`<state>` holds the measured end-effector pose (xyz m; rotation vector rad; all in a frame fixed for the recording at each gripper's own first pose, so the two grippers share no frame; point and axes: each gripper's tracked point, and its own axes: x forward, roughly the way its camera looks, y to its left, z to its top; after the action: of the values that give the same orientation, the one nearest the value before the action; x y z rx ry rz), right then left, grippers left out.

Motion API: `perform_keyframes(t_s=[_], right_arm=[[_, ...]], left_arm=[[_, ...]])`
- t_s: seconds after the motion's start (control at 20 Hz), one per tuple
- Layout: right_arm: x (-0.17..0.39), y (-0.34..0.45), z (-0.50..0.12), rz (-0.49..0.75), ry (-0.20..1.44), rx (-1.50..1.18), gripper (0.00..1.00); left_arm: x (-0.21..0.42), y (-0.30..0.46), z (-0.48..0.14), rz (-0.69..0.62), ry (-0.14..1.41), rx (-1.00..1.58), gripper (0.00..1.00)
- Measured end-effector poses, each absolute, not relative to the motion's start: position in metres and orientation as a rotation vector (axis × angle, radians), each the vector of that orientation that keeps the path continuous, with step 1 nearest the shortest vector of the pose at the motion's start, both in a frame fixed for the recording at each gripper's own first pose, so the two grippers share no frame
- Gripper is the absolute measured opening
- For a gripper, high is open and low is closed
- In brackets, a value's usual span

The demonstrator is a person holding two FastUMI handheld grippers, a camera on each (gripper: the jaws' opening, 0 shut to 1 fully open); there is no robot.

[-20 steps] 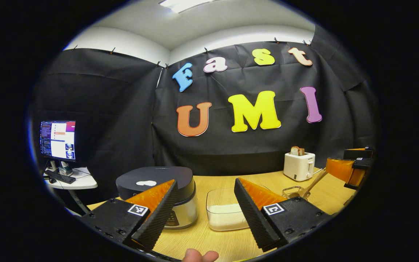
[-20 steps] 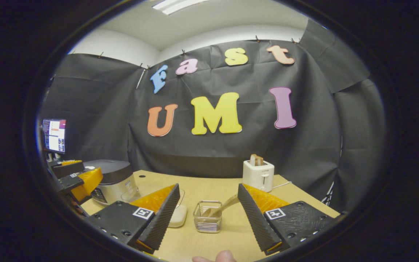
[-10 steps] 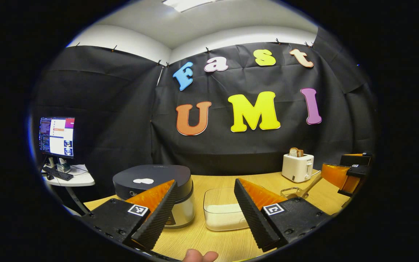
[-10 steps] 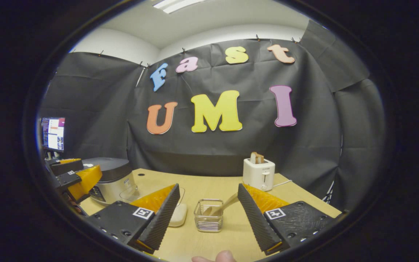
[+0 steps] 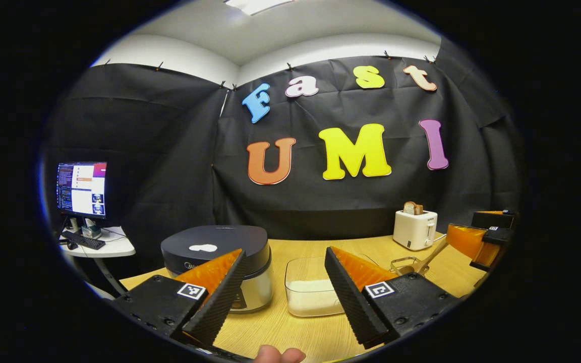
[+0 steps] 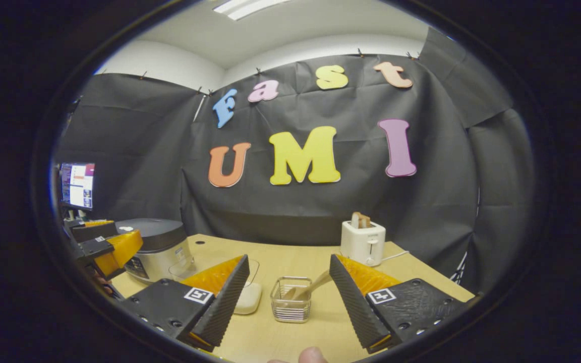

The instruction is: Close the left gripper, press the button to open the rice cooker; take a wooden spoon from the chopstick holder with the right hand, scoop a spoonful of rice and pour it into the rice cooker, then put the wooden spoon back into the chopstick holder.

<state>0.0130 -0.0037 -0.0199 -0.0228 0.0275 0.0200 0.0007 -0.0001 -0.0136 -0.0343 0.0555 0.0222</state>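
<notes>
The left gripper (image 5: 283, 297) was held spread wide before the lidded rice cooker (image 5: 217, 262). The right gripper (image 6: 286, 301) was likewise held apart, grasping nothing, before the chopstick holder (image 6: 290, 306) with its wooden spoon (image 6: 306, 290).

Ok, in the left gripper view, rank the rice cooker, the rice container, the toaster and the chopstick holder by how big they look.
1. rice cooker
2. rice container, partly hidden behind a finger
3. toaster, though it stands farther back, so its true size is unsure
4. chopstick holder, smallest and partly hidden
</notes>
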Motion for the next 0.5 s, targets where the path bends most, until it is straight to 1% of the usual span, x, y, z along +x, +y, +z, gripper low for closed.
perform_keyframes(t_s=[0.2,0.35,0.4,0.5], right_arm=[[0.017,-0.004,-0.026,0.054,0.026,0.011,0.96],[0.017,-0.009,-0.036,0.074,0.042,0.003,0.95],[0.017,-0.012,-0.038,0.078,0.044,0.001,0.95],[0.017,-0.019,-0.041,0.075,0.043,-0.001,0.95]], left_arm=[[-0.001,0.009,0.0,0.043,0.052,-0.005,0.98],[0.003,0.02,0.011,0.044,0.035,-0.017,0.98],[0.005,0.024,0.01,0.032,0.057,-0.028,0.98],[0.009,0.047,0.007,0.061,0.105,-0.033,0.99]])
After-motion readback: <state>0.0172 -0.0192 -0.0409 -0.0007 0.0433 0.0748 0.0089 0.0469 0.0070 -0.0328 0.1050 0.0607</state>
